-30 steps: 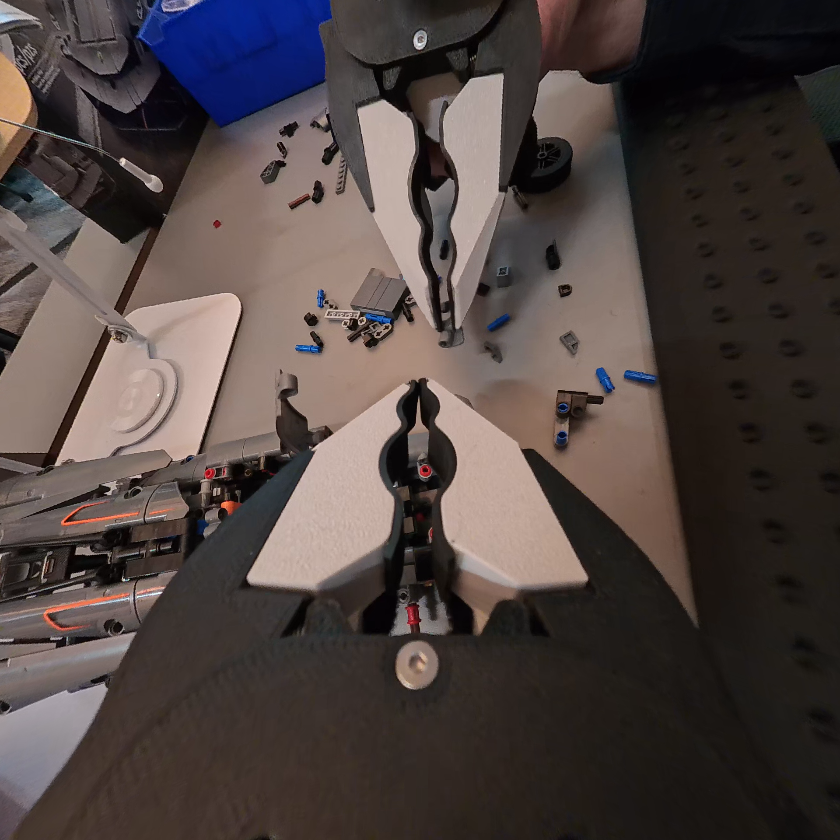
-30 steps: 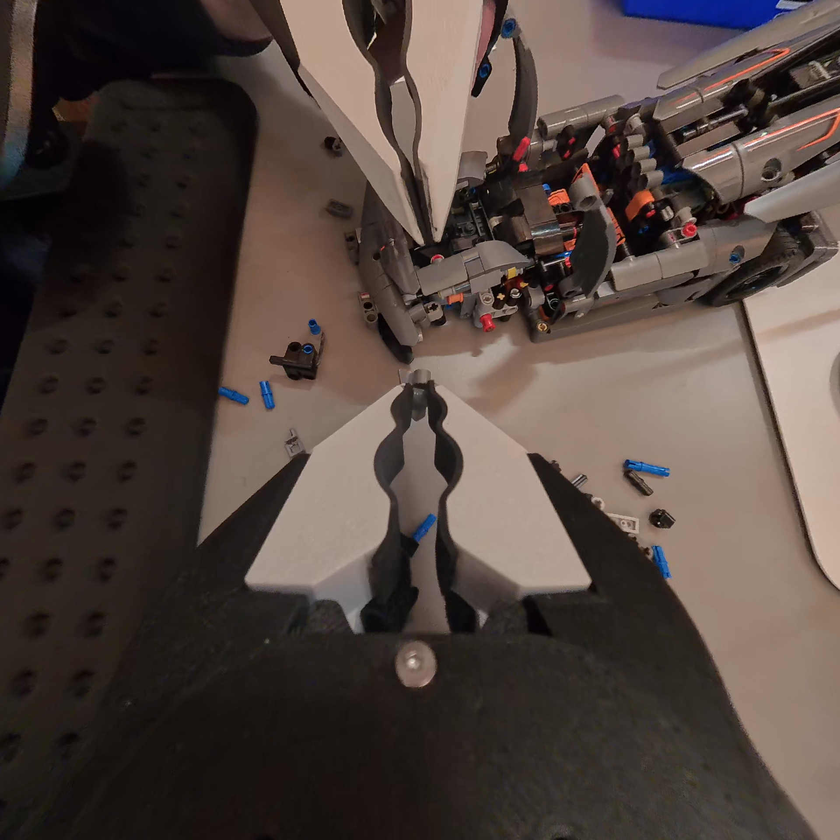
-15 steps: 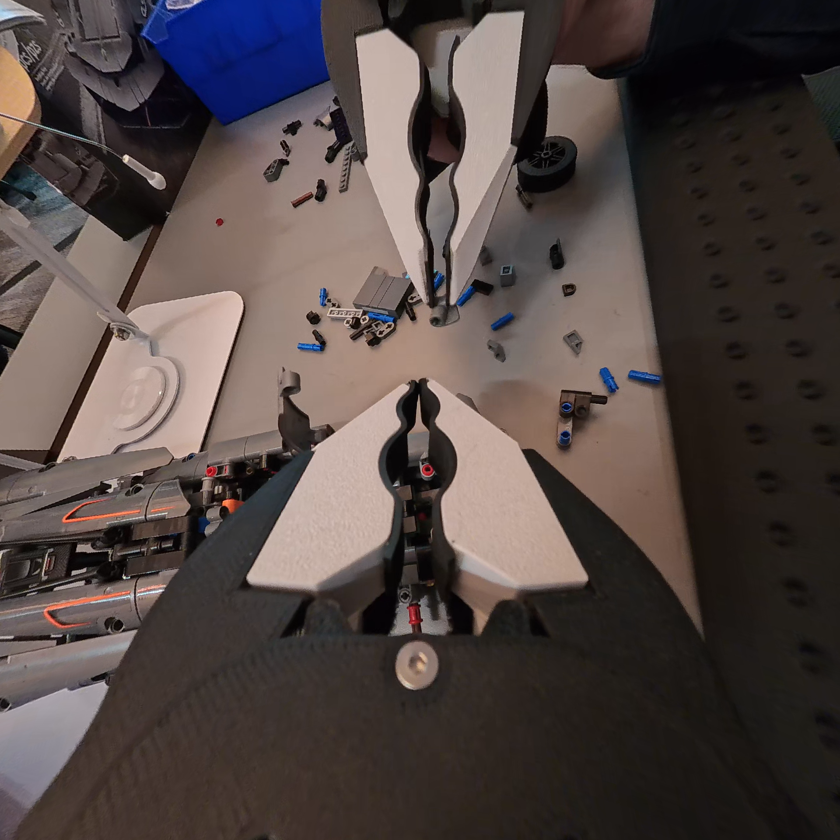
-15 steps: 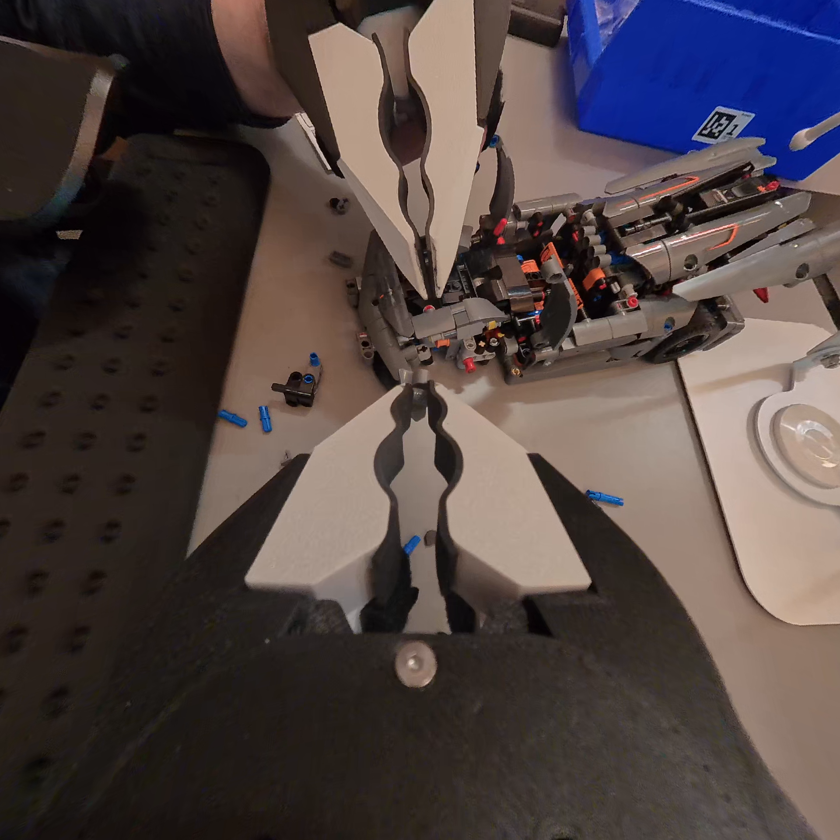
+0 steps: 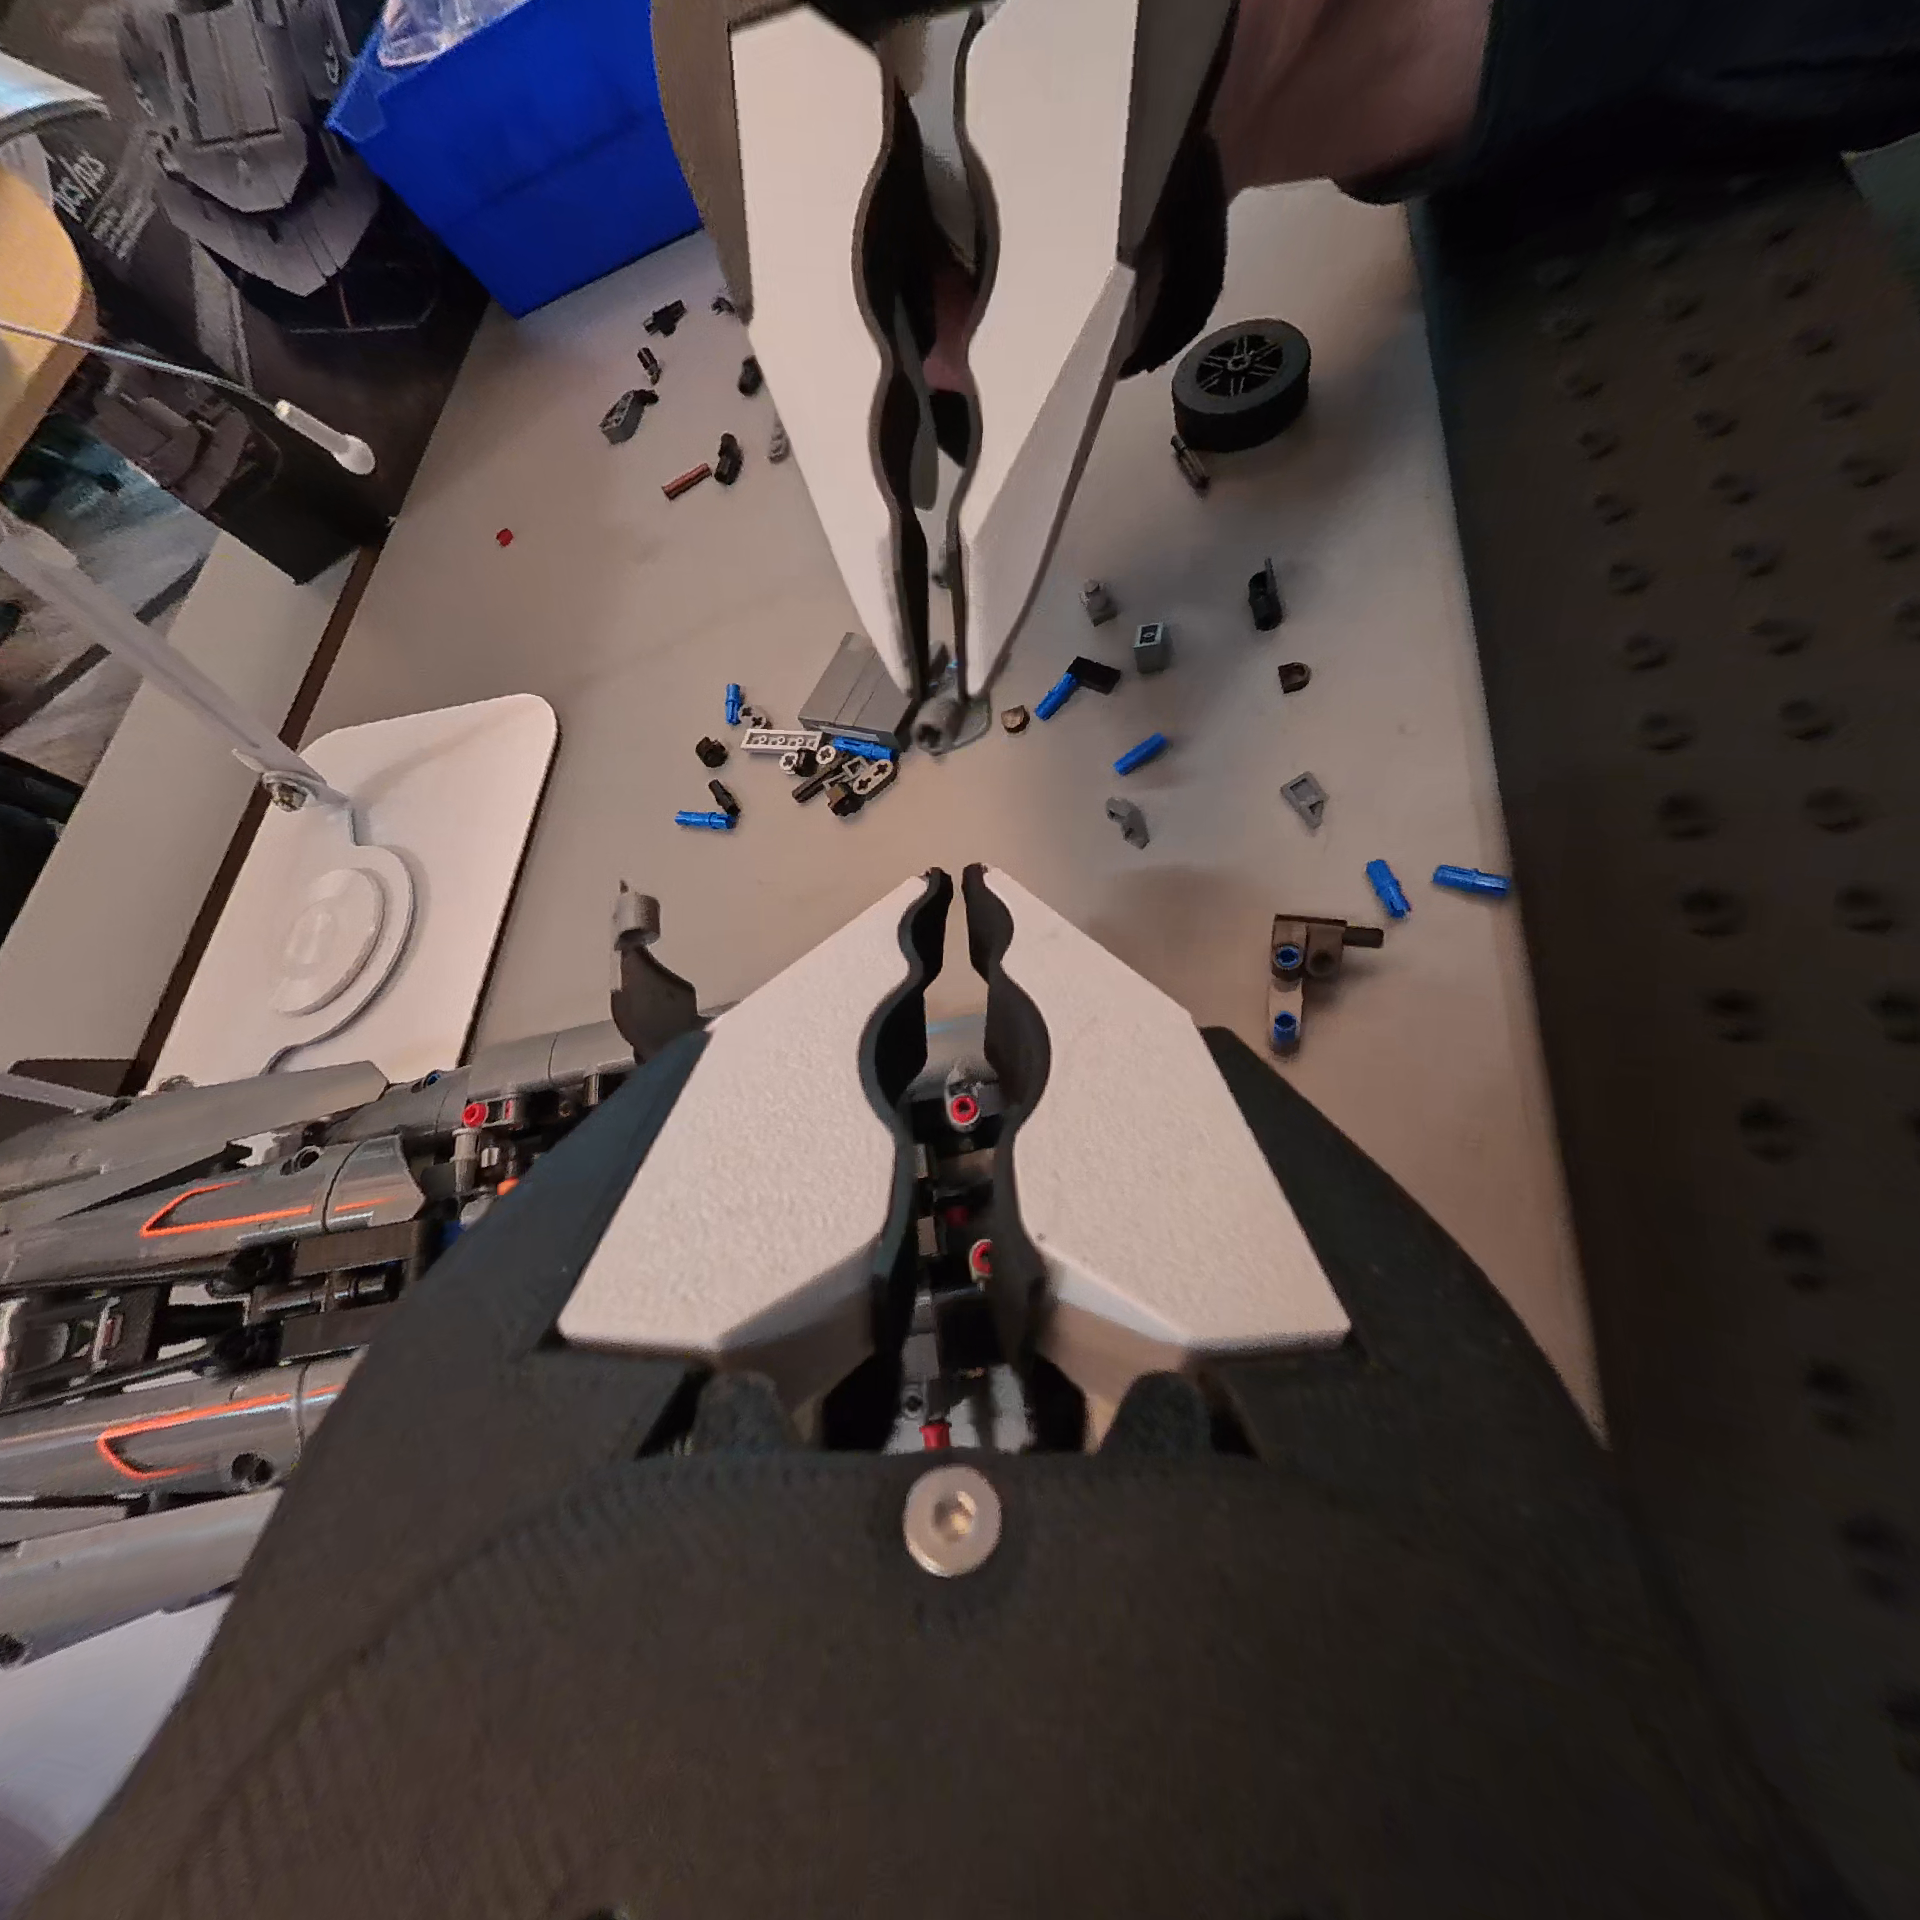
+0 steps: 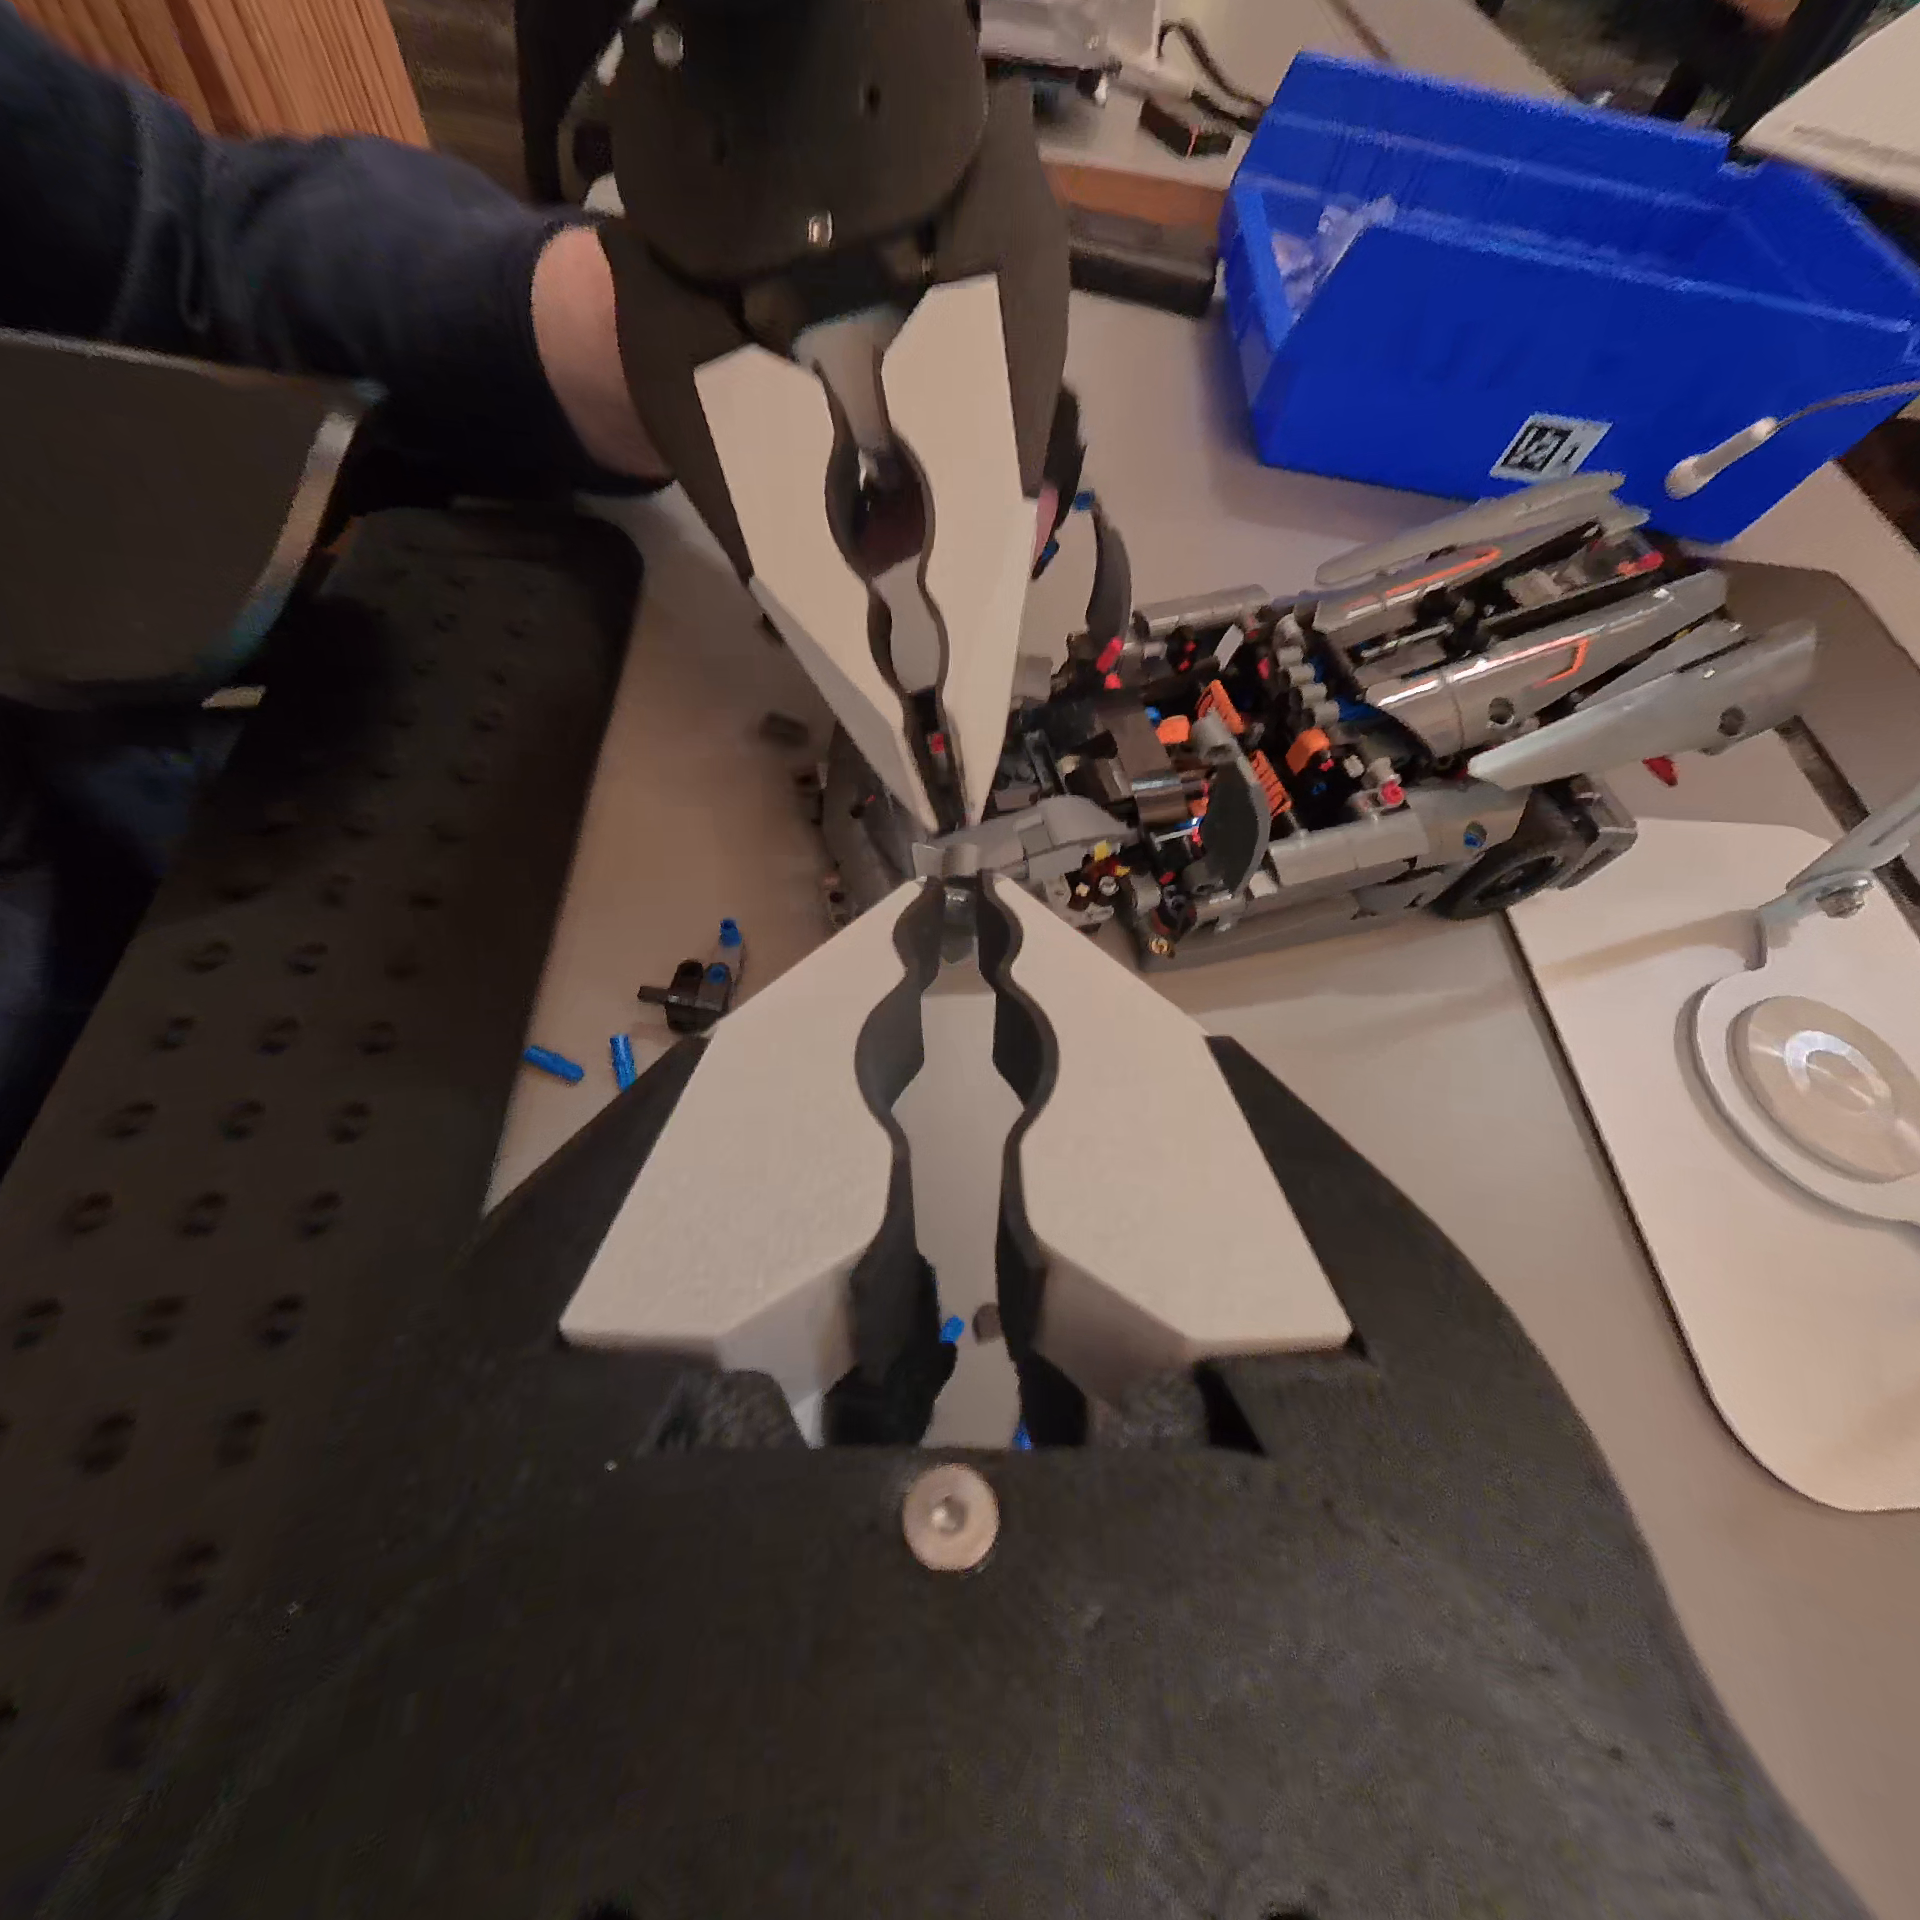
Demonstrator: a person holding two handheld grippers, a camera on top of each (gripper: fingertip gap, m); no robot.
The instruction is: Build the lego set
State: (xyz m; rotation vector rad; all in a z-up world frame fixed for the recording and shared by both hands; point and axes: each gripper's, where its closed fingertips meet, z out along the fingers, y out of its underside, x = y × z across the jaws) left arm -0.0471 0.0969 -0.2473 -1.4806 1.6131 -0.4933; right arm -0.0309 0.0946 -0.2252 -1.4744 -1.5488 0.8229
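Note:
A grey and black lego car with orange trim (image 6: 1351,748) lies on the table; in the left wrist view it lies low on the left (image 5: 260,1226). My left gripper (image 5: 956,881) is over the car's front end, jaws closed but for a hairline gap, nothing visible between them. In the right wrist view it (image 6: 951,821) comes down from above onto the car's front. My right gripper (image 6: 956,899) is shut on a small grey piece (image 6: 956,906), tip close to the left gripper's. In the left wrist view the right gripper (image 5: 938,696) holds this piece (image 5: 940,724) above the loose parts.
Loose blue, black and grey parts (image 5: 831,769) are scattered on the table, with a black wheel (image 5: 1238,382). A blue bin (image 6: 1558,312) stands at the back. A white plate with a metal stand (image 6: 1766,1143) lies beside the car. A black perforated mat (image 6: 260,1039) edges the table. The tips of both grippers are at nearly the same place.
My right gripper has carried the grey piece up and toward the car's front, close to the left gripper's tip. The left gripper's tips have parted very slightly.

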